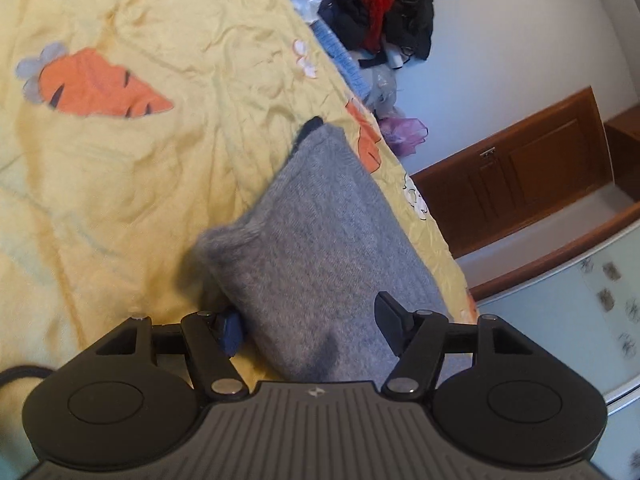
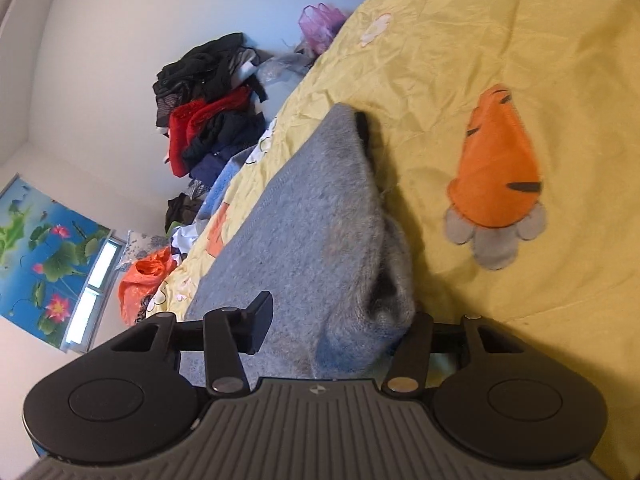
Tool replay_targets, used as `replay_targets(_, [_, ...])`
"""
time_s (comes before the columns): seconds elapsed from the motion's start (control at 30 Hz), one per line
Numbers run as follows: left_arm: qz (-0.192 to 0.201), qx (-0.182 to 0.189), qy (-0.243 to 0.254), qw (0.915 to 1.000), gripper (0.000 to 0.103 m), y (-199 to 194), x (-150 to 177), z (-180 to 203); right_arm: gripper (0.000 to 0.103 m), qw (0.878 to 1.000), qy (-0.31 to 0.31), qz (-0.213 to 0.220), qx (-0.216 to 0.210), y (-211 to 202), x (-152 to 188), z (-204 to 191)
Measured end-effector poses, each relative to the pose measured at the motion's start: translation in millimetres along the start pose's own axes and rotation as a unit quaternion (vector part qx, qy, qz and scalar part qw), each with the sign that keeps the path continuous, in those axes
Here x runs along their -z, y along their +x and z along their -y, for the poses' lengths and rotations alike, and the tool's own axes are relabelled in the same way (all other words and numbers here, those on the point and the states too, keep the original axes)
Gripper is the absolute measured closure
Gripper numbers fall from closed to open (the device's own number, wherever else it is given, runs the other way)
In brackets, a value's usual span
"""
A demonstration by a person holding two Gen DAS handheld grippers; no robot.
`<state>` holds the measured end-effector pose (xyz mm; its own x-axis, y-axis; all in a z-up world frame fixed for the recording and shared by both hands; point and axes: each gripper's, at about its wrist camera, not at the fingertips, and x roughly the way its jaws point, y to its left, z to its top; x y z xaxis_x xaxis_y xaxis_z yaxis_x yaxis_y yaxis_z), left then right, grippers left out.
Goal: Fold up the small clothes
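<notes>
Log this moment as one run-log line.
task: fold small clothes | left gripper: around grey knit garment | right gripper: around its other end | surface: yellow carrot-print sheet

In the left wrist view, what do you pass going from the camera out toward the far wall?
Left gripper → grey knitted garment → purple mesh bag → pile of dark and red clothes. All of it lies on or beside the yellow carrot-print sheet.

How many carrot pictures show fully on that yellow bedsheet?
1 whole carrot lies on the sheet beside the grey knit. Orange patches along the sheet's edge past the knit may be more, partly hidden.
</notes>
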<state>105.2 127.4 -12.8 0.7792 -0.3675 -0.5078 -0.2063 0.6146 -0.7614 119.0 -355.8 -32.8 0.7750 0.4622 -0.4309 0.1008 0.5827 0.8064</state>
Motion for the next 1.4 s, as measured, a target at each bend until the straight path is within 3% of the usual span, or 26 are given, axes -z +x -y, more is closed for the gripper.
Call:
replay_targets(0.03, [0.008, -0.009, 0.006, 0.9999, 0.046, 2, -1, 2, 0.055, 1.0, 0.001, 0.001, -0.003, 1, -1, 1])
replay_targets(0.07, [0.011, -0.026, 0.013, 0.9995, 0.078, 6, -3, 3, 0.06, 1.0, 0.003, 0.003, -0.003, 3, -2, 1])
replay_targets(0.1, [0.003, -0.053, 0.017, 0.9984, 0.097, 14, -5, 2, 0.067, 1.0, 0.006, -0.001, 0.003, 6, -2, 2])
replay_targets(0.13, [0.001, -0.055, 0.018, 0.9983, 0.097, 19, -7, 0, 0.092, 1.0, 0.01, -0.008, 0.008, 11, -3, 4])
replay_targets(0.3, [0.014, -0.075, 0.08, 0.9939, 0.098, 8, -4, 22, 0.092, 1.0, -0.007, -0.001, -0.007, 5, -2, 1])
replay_targets(0.57, [0.024, 0.005, 0.123, 0.9921, 0.098, -68, 12, 35, 0.092, 0.995, -0.06, -0.018, -0.073, -51, -8, -24])
replay_targets(0.73, [-0.016, 0.014, 0.104, 0.9943, 0.098, -116, 45, 3, 0.092, 0.992, -0.078, -0.067, -0.073, -102, 20, -16])
replay_targets(0.83, [-0.052, 0.002, 0.122, 0.9912, 0.098, -138, 71, -23, 0.092, 0.993, -0.061, -0.082, -0.066, -132, 38, 2])
replay_targets(0.9, [-0.075, -0.015, 0.142, 0.9869, 0.096, -148, 82, -38, 0.076, 0.994, -0.066, -0.085, -0.03, -143, 46, 12])
replay_targets(0.93, [-0.07, -0.038, 0.153, 0.9851, 0.095, -154, 83, -43, 0.062, 0.994, -0.069, -0.086, -0.01, -147, 47, 16])
replay_targets(0.97, [-0.06, -0.05, 0.153, 0.9852, 0.09, -161, 80, -47, 0.032, 0.994, -0.071, -0.079, 0.005, -150, 44, 18])
replay_targets(1.0, [-0.047, -0.053, 0.147, 0.9866, 0.079, -170, 73, -50, 0.023, 0.995, -0.074, -0.059, 0.009, -155, 39, 20])
replay_targets(1.03, [-0.028, -0.057, 0.142, 0.9878, 0.072, -177, 62, -50, 0.024, 0.996, -0.075, -0.039, 0.0, -160, 30, 20])
replay_targets(1.1, [0.043, -0.077, 0.133, 0.9871, 0.024, -190, 41, -43, 0.024, 0.997, -0.074, -0.012, -0.019, -160, 9, 17])
replay_targets(1.13, [0.077, -0.081, 0.143, 0.9834, 0.018, -190, 30, -35, 0.024, 0.997, -0.08, -0.001, -0.023, -154, -2, 14])
replay_targets(1.23, [0.11, -0.104, 0.203, 0.9673, 0.017, -161, 2, -3, 0.024, 0.994, -0.107, 0.009, -0.001, -118, -34, 5])
replay_targets(1.4, [0.055, -0.092, 0.228, 0.9677, 0.018, -59, -34, 30, 0.024, 0.989, -0.142, -0.029, 0.028, -41, -62, -16])
